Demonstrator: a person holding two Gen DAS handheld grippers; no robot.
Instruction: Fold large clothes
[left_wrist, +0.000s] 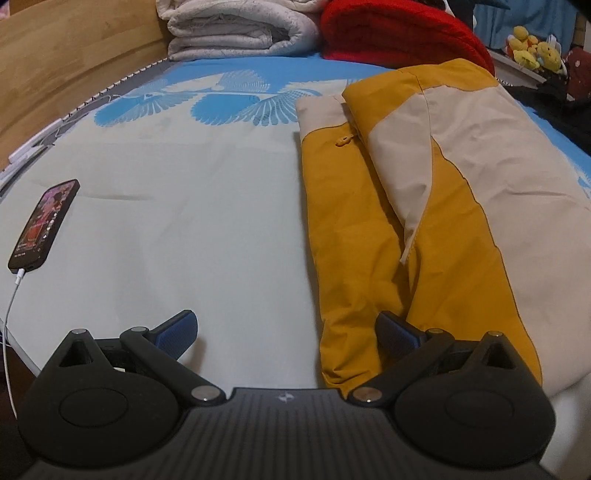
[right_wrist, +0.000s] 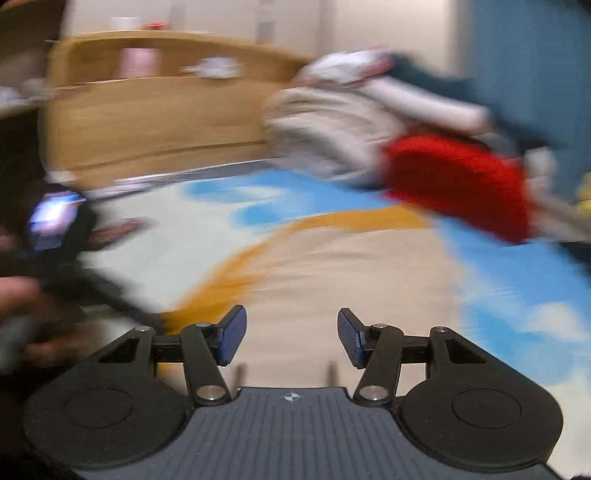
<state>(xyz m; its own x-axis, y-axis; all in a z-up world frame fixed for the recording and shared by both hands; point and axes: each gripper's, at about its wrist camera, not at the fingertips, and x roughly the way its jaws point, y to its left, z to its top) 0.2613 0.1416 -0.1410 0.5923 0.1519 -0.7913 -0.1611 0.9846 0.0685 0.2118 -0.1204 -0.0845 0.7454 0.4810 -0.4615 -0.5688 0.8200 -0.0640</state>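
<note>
A mustard-yellow and cream jacket (left_wrist: 436, 206) lies on the bed, its sides and a sleeve folded in lengthwise. My left gripper (left_wrist: 288, 332) is open and empty, low over the sheet at the jacket's near left hem, its right finger above the yellow fabric. In the blurred right wrist view the jacket (right_wrist: 332, 266) shows as cream cloth with a yellow edge. My right gripper (right_wrist: 291, 339) is open and empty above it. The left gripper and the hand holding it (right_wrist: 48, 266) show blurred at the left.
The bed sheet (left_wrist: 192, 229) is pale with blue patterns. A phone (left_wrist: 44, 225) on a white cable lies at the left edge. A folded white quilt (left_wrist: 236, 29) and a red blanket (left_wrist: 402, 33) sit at the far end by the wooden headboard (left_wrist: 66, 62).
</note>
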